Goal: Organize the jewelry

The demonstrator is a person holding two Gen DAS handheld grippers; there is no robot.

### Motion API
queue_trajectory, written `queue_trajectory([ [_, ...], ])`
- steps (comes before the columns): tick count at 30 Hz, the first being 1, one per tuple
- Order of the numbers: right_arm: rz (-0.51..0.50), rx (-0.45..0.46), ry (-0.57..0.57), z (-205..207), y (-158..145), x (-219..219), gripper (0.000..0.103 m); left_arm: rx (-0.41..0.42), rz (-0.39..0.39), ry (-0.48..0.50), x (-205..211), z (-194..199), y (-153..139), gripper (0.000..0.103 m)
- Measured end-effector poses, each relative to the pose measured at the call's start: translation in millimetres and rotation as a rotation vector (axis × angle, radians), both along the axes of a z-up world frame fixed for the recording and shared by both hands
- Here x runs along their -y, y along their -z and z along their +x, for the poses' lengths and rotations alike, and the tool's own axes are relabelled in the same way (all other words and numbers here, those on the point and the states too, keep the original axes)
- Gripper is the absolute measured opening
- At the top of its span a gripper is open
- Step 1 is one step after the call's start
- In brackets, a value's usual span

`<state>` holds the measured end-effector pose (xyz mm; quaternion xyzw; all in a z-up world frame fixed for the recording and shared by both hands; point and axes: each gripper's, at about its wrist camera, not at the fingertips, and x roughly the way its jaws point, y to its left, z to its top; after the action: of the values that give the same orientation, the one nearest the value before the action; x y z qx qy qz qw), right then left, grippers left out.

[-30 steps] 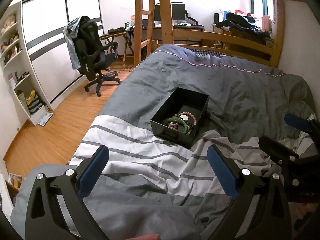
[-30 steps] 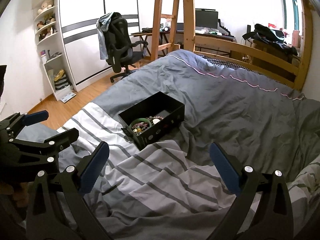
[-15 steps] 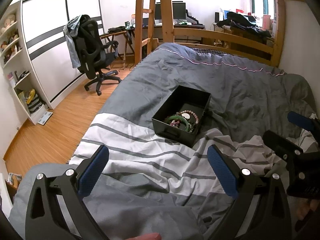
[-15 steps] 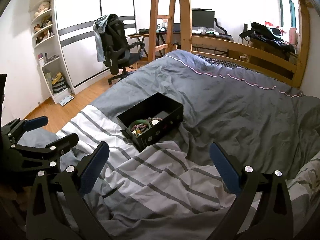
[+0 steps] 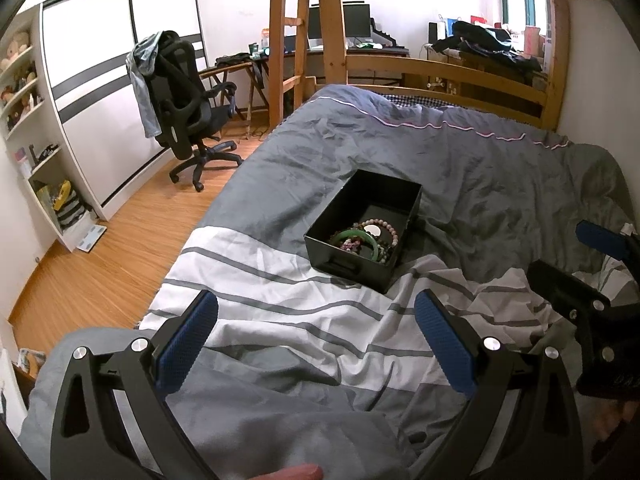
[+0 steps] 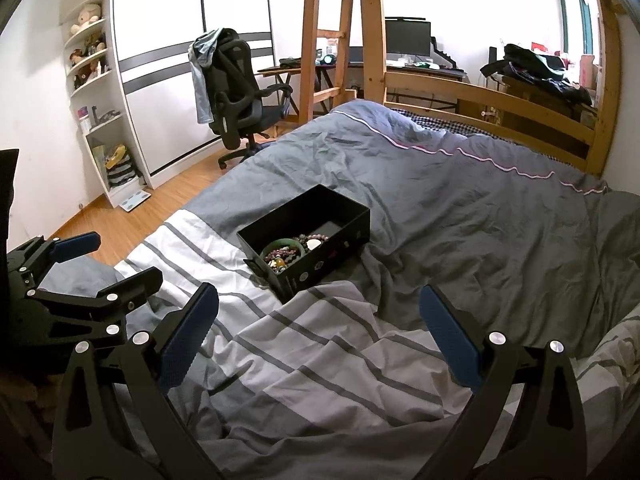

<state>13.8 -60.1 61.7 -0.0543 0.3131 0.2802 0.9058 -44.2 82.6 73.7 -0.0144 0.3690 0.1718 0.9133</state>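
Note:
A black open box [image 5: 394, 200] sits on the bed and also shows in the right wrist view [image 6: 340, 204]. Inside lie a green bangle [image 5: 358, 236] [image 6: 280, 245] and beaded bracelets [image 5: 386, 226] [image 6: 316, 237]. My left gripper [image 5: 316, 320] is open and empty, above the striped duvet, short of the box. My right gripper [image 6: 320, 312] is open and empty, also short of the box. The right gripper shows at the right edge of the left wrist view [image 5: 592, 268], and the left gripper at the left edge of the right wrist view [image 6: 108, 260].
The bed has a rumpled grey and white striped duvet [image 5: 280, 300]. A wooden bed rail [image 5: 440, 76] and ladder [image 5: 288, 40] stand behind. An office chair [image 5: 180, 96], a white shelf [image 5: 36, 140], a wardrobe and a desk with a monitor are on the left and back.
Both grippers have drifted slightly, so the box sits a little differently in each view. Both stay open and empty.

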Motion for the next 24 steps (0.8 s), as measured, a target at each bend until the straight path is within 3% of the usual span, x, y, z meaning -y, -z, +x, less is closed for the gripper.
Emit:
queue_trajectory([
  [24, 0.042, -0.034, 0.003, 0.1, 0.7, 2.5, 0.099, -0.006, 0.008, 0.01, 6.1, -1.3, 4.3, 0.097],
])
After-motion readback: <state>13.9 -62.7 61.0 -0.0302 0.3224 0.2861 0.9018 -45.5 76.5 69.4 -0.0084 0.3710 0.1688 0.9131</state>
